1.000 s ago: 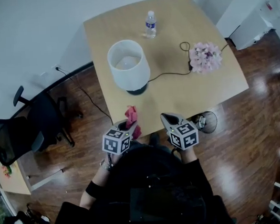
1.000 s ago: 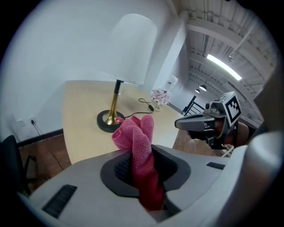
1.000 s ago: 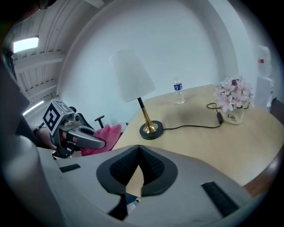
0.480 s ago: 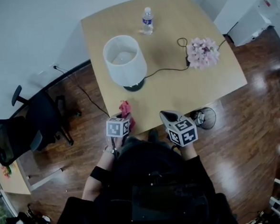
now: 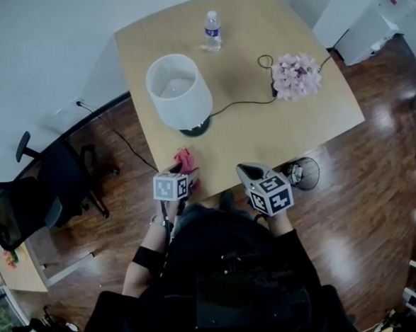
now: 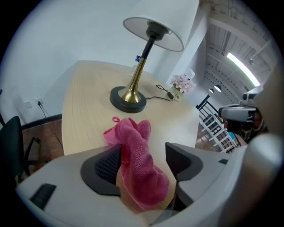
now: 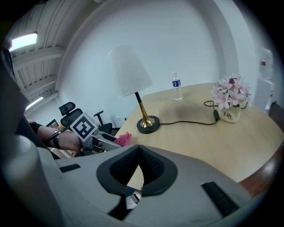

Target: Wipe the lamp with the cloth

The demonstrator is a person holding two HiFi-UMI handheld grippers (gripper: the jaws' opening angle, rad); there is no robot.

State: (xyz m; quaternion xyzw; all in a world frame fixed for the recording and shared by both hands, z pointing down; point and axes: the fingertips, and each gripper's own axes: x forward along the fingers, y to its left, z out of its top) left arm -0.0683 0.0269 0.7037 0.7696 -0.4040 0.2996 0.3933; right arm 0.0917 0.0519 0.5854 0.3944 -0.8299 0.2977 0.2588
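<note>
Left gripper (image 6: 143, 153) fingers just opened wide; cloth (image 6: 133, 133) loose between them, at table (image 5: 277, 135) near edge. Right gripper (image 7: 138, 155) fingers pressed together, empty. Lamp (image 5: 178, 93) beyond cloth.

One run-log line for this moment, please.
left tool: jaws just opened, crumpled pink cloth between them on light wooden table | right tool: shut, empty | white-shaded brass lamp: untouched

Head cam steep down, far; gripper cams low, prob. nearer; all share lamp (image 5: 179, 91).
</note>
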